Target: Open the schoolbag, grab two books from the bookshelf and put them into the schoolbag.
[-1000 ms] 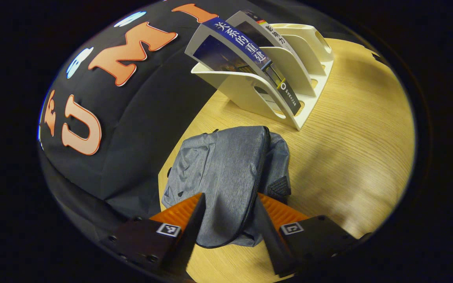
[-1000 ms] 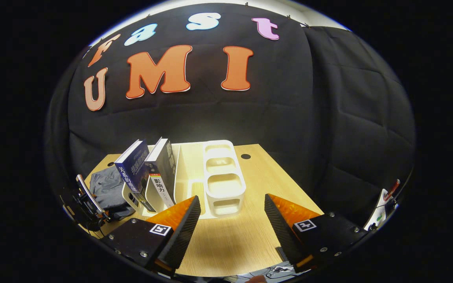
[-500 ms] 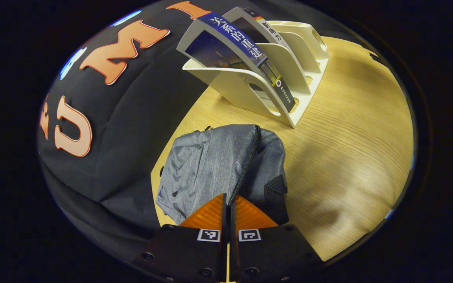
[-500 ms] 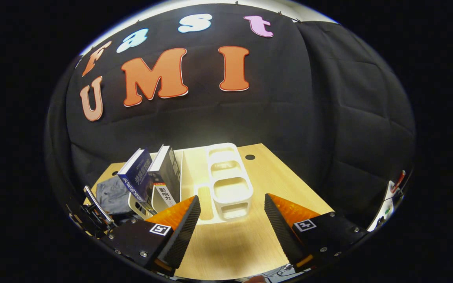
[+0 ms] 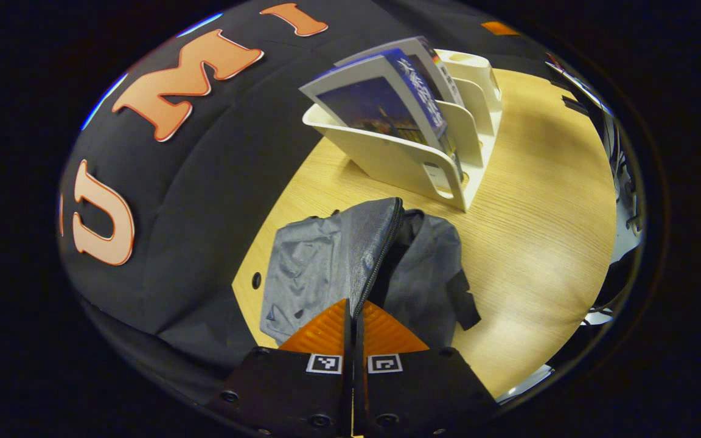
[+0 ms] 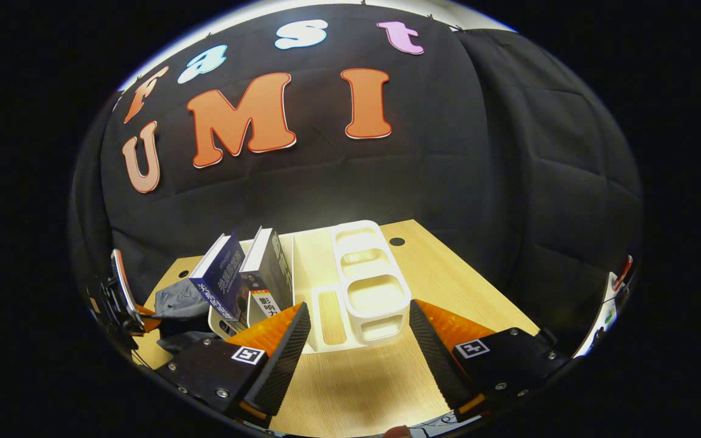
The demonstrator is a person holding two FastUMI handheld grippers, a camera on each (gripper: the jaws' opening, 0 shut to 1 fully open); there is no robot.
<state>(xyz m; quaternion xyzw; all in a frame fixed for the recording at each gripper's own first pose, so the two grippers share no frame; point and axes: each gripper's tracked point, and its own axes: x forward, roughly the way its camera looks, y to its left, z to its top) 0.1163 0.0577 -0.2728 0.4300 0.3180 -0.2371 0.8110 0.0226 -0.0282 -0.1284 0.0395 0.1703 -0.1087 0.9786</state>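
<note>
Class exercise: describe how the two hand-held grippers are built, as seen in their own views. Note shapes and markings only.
Each hand-held gripper, left and right, has two wedge-shaped fingers with ribbed inner faces, mounted on black blocks fixed with screws. Every block carries a small square black-and-white marker tag.

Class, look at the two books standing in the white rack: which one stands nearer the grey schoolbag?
The blue-covered book, in the rack's outermost slot on the schoolbag's side. The dark-covered book sits one slot further away.

A light wooden table (image 6: 387,389) with a fine grain stands against the booth's black cloth wall (image 6: 509,182), which hangs in soft folds behind and to the side. Small dark round holes (image 6: 397,241) mark the tabletop near its back edge.
</note>
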